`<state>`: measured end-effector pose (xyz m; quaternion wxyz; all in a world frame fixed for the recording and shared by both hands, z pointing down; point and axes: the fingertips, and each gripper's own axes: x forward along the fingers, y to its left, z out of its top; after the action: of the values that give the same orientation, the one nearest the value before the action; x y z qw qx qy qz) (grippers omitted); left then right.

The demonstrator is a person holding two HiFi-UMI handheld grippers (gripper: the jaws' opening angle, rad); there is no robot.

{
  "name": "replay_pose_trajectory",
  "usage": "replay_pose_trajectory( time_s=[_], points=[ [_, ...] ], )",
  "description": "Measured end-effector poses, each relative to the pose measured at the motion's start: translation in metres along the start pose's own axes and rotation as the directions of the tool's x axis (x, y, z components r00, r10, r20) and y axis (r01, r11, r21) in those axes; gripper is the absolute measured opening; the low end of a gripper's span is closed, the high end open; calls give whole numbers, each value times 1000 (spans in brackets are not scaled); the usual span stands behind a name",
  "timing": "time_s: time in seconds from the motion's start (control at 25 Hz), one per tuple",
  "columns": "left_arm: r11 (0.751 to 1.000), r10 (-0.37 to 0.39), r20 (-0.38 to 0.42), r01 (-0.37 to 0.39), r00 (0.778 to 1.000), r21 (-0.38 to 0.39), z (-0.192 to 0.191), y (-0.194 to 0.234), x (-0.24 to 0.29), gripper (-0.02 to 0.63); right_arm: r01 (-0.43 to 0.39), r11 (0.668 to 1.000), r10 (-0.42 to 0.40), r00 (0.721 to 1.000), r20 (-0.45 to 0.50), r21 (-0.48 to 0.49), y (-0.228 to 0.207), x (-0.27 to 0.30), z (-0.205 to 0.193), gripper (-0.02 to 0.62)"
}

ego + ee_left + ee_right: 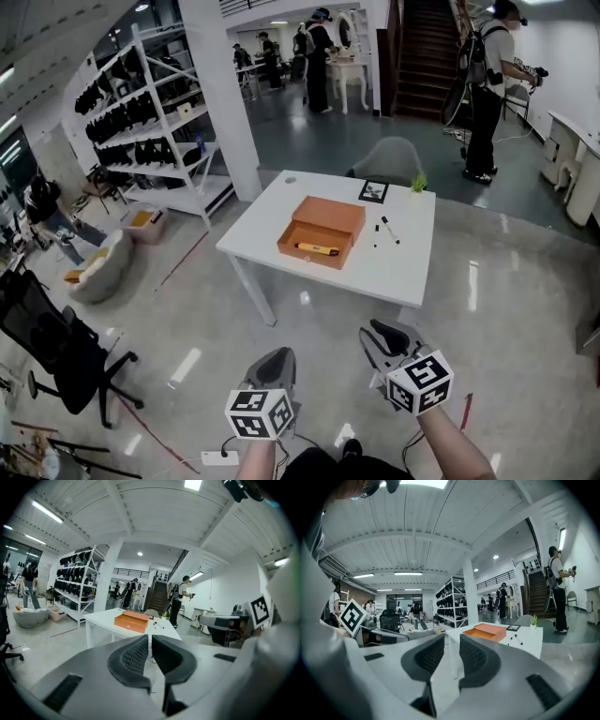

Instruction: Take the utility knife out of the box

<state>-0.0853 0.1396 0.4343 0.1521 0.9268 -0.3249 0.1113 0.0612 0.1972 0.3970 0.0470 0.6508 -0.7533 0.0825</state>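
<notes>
An open orange box (323,225) lies on the white table (403,267) well ahead of me. The yellow utility knife (317,248) rests in its front tray. Both grippers hang low over the floor, far short of the table. My left gripper (274,354) has its pads only a thin slit apart, with nothing between them. Its own view, the left gripper view (150,641), has the box (132,620) beyond the jaws. My right gripper (386,336) stands open wider and empty. The right gripper view (451,644) has the box (485,631) off to the right.
Two black pens (387,230), a framed marker card (373,191) and a small plant (418,183) share the table. A grey chair (389,159) stands behind it. A black office chair (56,347) and a beanbag (98,267) are at the left. People stand further back.
</notes>
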Motion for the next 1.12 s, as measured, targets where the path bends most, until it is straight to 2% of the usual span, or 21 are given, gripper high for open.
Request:
replay_pose_trajectory(
  time_s=[0.36, 0.6, 1.12],
  points=[
    [999, 46, -3, -46, 999, -16, 3, 12, 14, 28, -23, 1000, 23, 1000, -17, -19, -17, 19, 4, 112],
    [999, 32, -14, -32, 999, -39, 5, 33, 44, 28, -17, 999, 16, 999, -38, -28, -34, 48, 0, 120],
    [999, -4, -26, 3, 1000, -43, 49, 124, 162, 28, 28, 998, -32, 997, -68, -48, -93, 187, 14, 121]
  ],
)
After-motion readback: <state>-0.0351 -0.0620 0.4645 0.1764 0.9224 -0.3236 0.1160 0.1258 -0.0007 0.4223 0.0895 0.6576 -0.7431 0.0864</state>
